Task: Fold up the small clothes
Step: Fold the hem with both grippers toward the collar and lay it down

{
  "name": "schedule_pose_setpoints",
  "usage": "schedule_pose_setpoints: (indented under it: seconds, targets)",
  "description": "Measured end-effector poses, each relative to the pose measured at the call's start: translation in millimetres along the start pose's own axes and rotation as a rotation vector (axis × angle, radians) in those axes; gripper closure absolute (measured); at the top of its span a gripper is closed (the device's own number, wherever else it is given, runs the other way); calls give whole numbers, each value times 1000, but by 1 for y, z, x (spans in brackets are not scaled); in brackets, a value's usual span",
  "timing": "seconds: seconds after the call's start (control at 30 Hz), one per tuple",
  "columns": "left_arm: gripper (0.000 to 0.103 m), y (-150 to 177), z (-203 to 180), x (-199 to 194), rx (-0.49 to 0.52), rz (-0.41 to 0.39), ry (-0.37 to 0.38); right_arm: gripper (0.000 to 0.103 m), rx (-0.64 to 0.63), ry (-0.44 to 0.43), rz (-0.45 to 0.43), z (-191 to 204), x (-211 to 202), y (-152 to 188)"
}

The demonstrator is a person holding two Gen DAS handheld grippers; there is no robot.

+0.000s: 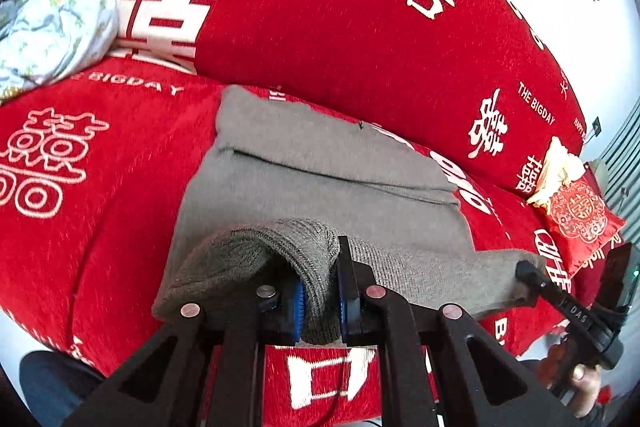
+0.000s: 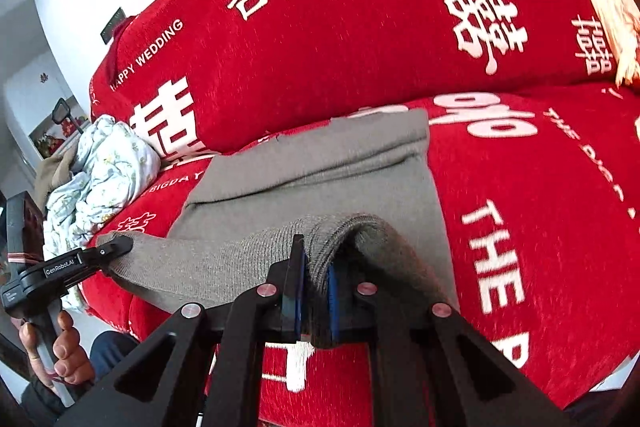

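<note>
Grey knitwear (image 1: 320,183) hem pinched by both downward-tilted grippers' fingers, left (image 1: 320,291) and right (image 2: 314,291).

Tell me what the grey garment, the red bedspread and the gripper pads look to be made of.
Grey garment: knitted, likely wool or acrylic; fine ribs show, matte. Red bedspread: looks like soft chenille-like woven fabric, with white characters. Gripper pads: blue, ridged, probably rubber or plastic.

Left hand-held gripper (image 1: 320,291) clamped on grey knit garment (image 1: 320,179) hem, red bedspread (image 1: 300,39) beneath
</note>
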State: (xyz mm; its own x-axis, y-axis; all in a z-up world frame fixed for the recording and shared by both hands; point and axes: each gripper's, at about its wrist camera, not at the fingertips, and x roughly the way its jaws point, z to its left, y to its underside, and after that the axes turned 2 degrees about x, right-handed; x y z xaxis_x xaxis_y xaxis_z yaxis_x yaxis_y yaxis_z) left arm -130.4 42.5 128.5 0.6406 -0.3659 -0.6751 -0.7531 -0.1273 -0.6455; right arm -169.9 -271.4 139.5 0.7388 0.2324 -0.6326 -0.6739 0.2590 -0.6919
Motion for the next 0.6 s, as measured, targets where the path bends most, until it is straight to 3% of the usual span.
schedule_pose_setpoints:
  seconds: [0.6]
  targets:
    - [90, -40, -26, 11, 81, -38, -148, 93, -56, -30, -50, 2, 13, -52]
